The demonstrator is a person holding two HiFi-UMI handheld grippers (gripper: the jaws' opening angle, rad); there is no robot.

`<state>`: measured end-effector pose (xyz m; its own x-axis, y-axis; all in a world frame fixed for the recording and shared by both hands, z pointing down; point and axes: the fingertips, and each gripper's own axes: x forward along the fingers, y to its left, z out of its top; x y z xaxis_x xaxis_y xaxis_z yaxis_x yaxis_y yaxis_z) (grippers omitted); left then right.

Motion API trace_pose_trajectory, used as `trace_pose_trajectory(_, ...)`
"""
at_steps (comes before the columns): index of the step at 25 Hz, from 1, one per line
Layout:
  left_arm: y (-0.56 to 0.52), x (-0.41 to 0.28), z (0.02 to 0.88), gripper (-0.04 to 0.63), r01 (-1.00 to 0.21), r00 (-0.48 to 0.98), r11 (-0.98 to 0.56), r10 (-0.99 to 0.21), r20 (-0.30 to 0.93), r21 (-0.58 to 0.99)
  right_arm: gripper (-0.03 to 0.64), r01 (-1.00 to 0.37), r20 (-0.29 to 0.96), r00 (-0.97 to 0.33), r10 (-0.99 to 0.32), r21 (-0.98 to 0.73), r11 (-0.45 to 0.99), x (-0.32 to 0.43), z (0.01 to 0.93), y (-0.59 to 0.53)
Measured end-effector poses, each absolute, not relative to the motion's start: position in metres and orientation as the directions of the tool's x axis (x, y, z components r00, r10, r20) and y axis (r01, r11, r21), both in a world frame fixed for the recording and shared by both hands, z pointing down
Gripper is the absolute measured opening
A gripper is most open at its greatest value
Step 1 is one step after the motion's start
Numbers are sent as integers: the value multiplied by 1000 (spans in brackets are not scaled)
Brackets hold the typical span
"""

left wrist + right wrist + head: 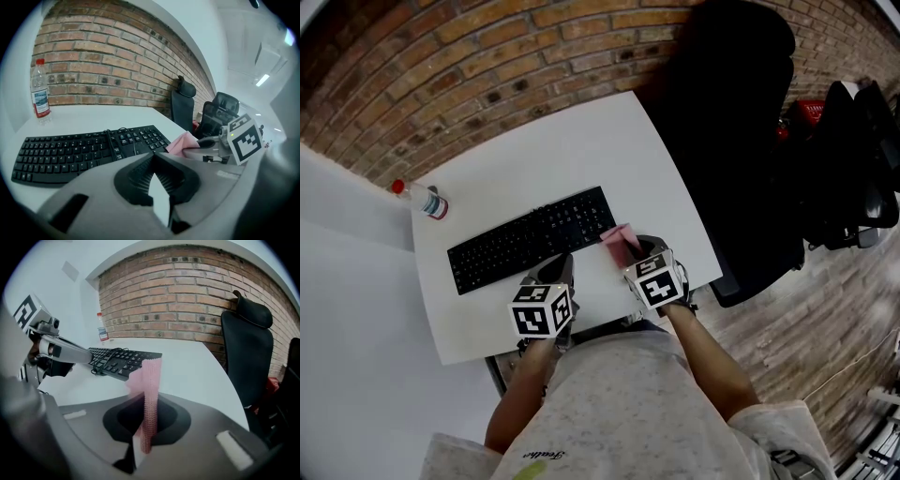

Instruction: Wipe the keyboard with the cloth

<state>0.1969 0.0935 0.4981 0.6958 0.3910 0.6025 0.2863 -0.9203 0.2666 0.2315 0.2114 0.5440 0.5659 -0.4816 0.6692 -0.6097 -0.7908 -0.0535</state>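
Observation:
A black keyboard [532, 239] lies across the middle of the white table [581, 141]; it also shows in the left gripper view [84, 150] and the right gripper view [124, 359]. My right gripper [637, 251] is shut on a pink cloth [622, 242], just off the keyboard's right end. The cloth [149, 390] stands up between the jaws of the right gripper [146, 408]. My left gripper [557, 270] hovers at the keyboard's near edge. Its jaws meet at the tips in the left gripper view [153, 158], with nothing held. The cloth [183, 142] shows beside it.
A clear plastic bottle with a red cap [422, 200] lies at the table's far left corner. A black office chair [741, 141] stands right of the table, with more dark chairs [853, 159] beyond. A brick wall [487, 56] runs behind the table.

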Motion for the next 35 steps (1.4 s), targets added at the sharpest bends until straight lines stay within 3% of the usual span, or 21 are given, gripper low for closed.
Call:
trace_pose_trajectory(15,99,203,496,-3,310,689,-910,414,595,275,24,-546,669,606,-431,-45,-837,239,539,242)
trace_pose_trajectory(25,94,202,496,-3,355,668,-885,466,580,301,23,-426,654,662,-366,-73,-902,234,526,257)
trace_pose_trajectory(35,87,204,492,-3,349,684,-884,467,560,311,23,-463,653,642,-401,-86,-882,234,528,225)
